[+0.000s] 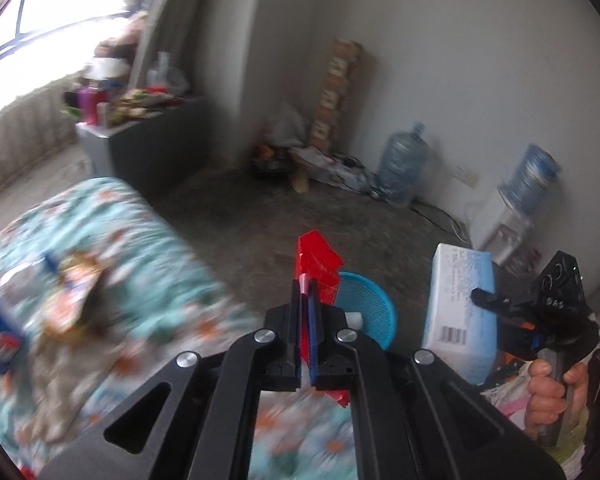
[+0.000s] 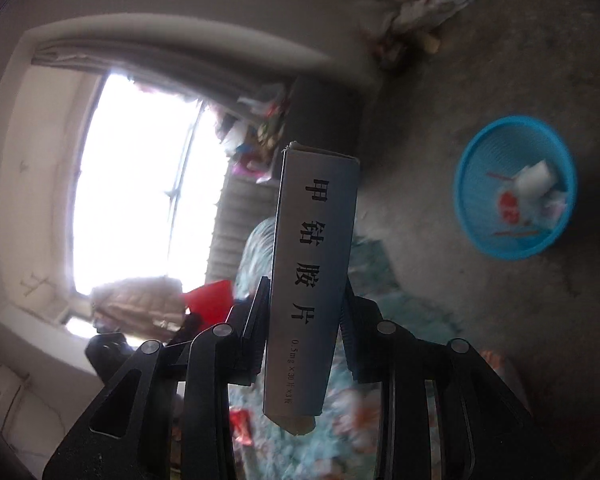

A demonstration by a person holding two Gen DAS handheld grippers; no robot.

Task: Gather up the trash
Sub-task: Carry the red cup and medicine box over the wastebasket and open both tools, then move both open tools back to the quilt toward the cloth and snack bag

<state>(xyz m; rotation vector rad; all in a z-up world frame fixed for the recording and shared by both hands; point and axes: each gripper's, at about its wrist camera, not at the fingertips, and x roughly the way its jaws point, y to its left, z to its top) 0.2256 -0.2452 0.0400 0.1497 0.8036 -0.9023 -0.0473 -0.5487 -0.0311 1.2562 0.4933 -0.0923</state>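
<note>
My left gripper (image 1: 306,292) is shut on a red plastic wrapper (image 1: 318,264), which sticks up past the fingertips. Just beyond it a blue mesh basket (image 1: 368,312) stands on the floor. In the right wrist view the basket (image 2: 514,188) holds several scraps of white and red trash. My right gripper (image 2: 304,284) is shut on a long medicine box (image 2: 314,264) with black characters on its grey side. The left wrist view shows that box (image 1: 458,304) as white and light blue, with a hand (image 1: 548,392) on the right gripper's handle.
A bed with a floral quilt (image 1: 120,248) fills the left, with a crumpled wrapper (image 1: 76,296) and a blue packet (image 1: 0,340) lying on it. A grey cabinet (image 1: 152,148), corner clutter (image 1: 300,156), a water jug (image 1: 402,164) and a dispenser (image 1: 512,216) line the walls.
</note>
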